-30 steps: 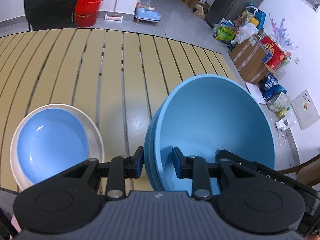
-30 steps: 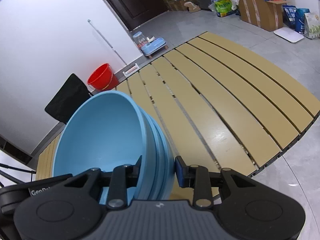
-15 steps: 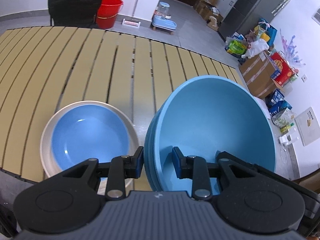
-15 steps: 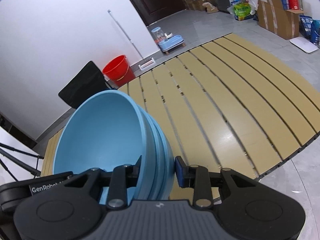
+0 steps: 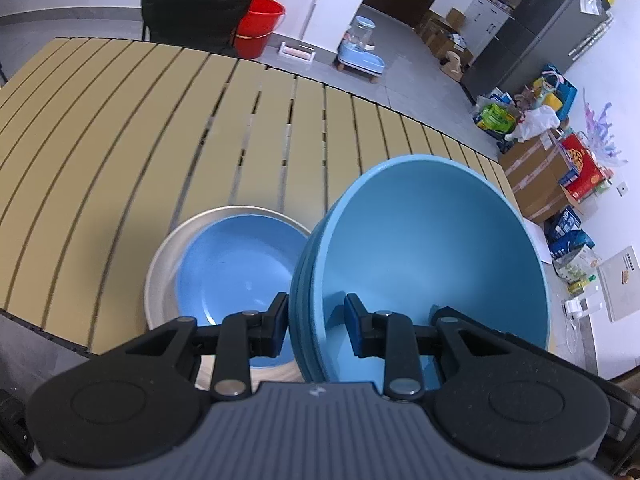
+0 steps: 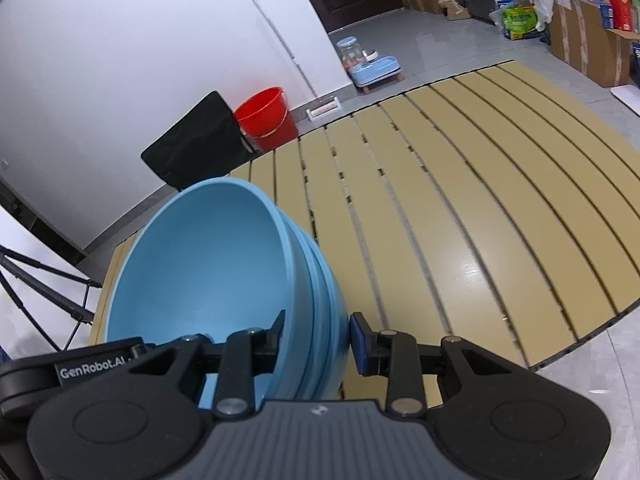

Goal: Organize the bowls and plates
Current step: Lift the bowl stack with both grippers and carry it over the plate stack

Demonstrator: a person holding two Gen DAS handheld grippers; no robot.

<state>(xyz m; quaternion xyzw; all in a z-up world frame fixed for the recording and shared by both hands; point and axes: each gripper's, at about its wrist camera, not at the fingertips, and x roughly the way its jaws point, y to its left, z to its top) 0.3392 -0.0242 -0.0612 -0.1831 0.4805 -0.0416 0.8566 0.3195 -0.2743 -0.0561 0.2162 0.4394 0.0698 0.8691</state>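
Both grippers have carried the stack of blue bowls (image 5: 432,248) sideways across the slatted bench (image 5: 160,128), so the plate stack that sat off to the left a second ago now lies right beside and partly under the bowls in the left wrist view.

Fingers of the left gripper (image 5: 317,326) are clamped on the near rim of the stack, one pad outside the wall and one inside the top bowl. Fingers of the right gripper (image 6: 317,338) pinch the opposite rim the same way, one inside and one outside. Between them the nested bowls hang tilted above the bench, mouth facing the left camera.

Just left of the bowls, on the bench near its front edge, a blue plate (image 5: 236,268) rests inside a wider grey-white plate (image 5: 168,256); the bowl stack overlaps their right edge in the picture, and whether they touch cannot be told.

Beyond the far edge of the bench stand a black chair (image 5: 200,4), a red bucket (image 5: 260,24) and a blue pet feeder (image 5: 360,56) on the grey floor. Cardboard boxes (image 5: 536,176) and bags crowd the wall at right.
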